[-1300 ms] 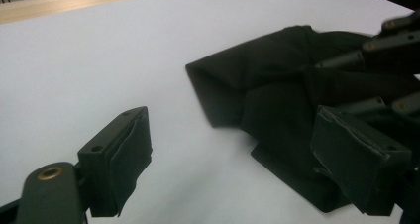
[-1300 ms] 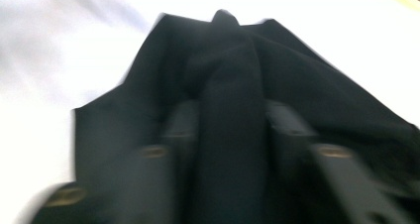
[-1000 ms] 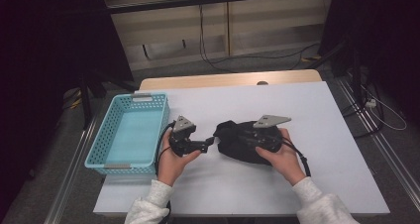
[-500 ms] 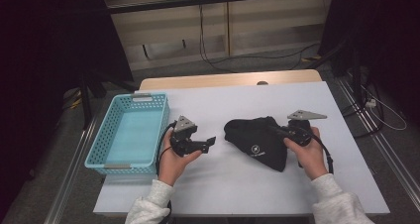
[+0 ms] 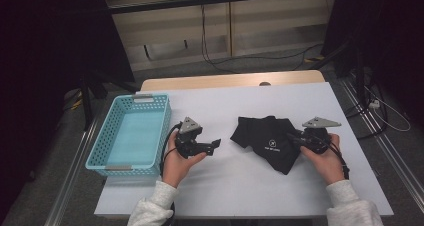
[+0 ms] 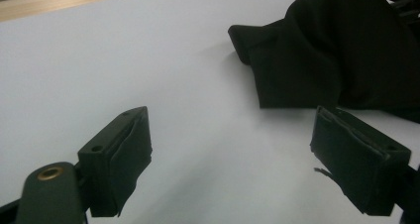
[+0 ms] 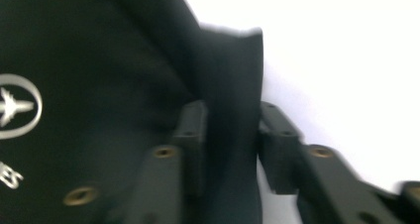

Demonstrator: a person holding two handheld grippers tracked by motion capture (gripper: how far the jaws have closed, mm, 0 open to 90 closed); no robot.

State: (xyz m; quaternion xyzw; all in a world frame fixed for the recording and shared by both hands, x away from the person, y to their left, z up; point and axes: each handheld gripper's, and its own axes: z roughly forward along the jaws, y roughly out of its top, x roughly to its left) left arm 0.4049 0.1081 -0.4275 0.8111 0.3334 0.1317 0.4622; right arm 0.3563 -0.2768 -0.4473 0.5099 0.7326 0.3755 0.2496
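A black garment with a small white round logo lies spread on the white table, right of centre. My right gripper is at its right edge. Its jaws have just been opening, and in the right gripper view a fold of the black garment still stands between the jaws of my right gripper. My left gripper rests left of the cloth and points at it. It is open, and bare table lies between the jaws of my left gripper, with the garment beyond them.
A light blue plastic basket with nothing in it stands at the table's left edge, beside my left hand. A wooden strip runs along the table's far edge. Cables lie on the floor beyond and to the right.
My right gripper has moved to the right and drawn the garment with it, so the bunched cloth now lies spread out. My left gripper has kept still.
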